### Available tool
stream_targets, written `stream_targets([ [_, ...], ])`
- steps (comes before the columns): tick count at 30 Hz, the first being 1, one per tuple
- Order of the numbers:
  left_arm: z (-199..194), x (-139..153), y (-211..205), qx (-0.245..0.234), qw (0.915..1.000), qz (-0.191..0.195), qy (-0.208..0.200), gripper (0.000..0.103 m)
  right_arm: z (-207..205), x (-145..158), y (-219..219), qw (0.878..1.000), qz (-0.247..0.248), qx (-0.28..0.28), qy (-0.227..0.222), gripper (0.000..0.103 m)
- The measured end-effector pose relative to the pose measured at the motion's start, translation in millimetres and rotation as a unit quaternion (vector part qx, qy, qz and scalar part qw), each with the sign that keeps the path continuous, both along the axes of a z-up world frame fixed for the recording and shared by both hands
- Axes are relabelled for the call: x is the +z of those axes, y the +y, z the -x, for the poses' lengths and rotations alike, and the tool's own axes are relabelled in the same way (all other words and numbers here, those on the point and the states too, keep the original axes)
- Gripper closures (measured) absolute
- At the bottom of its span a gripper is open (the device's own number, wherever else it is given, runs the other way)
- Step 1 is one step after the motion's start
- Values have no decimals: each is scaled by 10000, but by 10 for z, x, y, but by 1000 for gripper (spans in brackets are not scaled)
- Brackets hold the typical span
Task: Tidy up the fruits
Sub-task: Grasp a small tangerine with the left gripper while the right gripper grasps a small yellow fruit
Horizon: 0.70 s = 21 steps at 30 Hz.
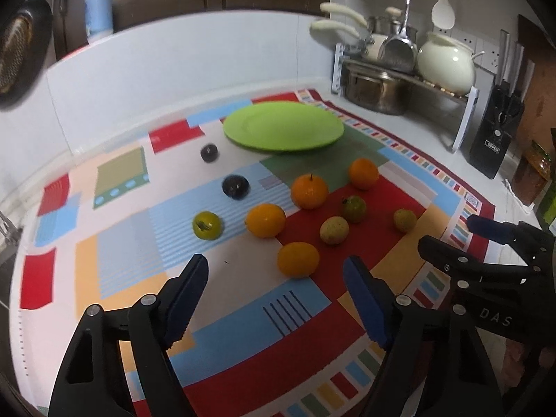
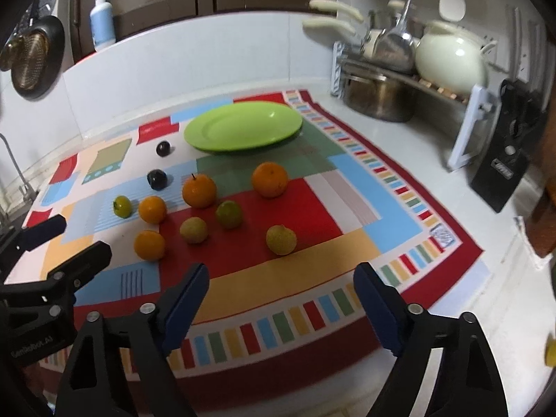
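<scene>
Both claws hang apart-jawed and empty above the near edge of the cloth on the worktop point(image 2: 399, 146). The left claw point(image 1: 276, 271) has an orange point(image 1: 298, 259) lying almost between its tips, just ahead, while the right claw point(image 2: 281, 279) has a yellow-green fruit point(image 2: 281, 239) just ahead. The fruits are round with no long axis, loose on the cloth; the green plate point(image 1: 283, 127) beyond them is bare.
</scene>
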<state>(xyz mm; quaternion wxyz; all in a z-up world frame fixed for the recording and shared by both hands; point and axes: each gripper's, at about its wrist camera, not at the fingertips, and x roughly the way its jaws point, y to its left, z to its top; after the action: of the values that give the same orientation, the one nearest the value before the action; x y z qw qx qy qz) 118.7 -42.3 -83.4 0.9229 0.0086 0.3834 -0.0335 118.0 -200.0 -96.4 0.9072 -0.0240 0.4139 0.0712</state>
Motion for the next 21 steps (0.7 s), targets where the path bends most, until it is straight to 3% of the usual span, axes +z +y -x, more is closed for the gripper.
stream_targets([
  [8,-224,-211,-33,-12,9991,193,389,40,-274,-224,-3,9994,-29,102,325,35],
  [21,-380,-311,-103,-95,9975,346,605,64,-487,-376,18,9984,-123,270,483,57],
])
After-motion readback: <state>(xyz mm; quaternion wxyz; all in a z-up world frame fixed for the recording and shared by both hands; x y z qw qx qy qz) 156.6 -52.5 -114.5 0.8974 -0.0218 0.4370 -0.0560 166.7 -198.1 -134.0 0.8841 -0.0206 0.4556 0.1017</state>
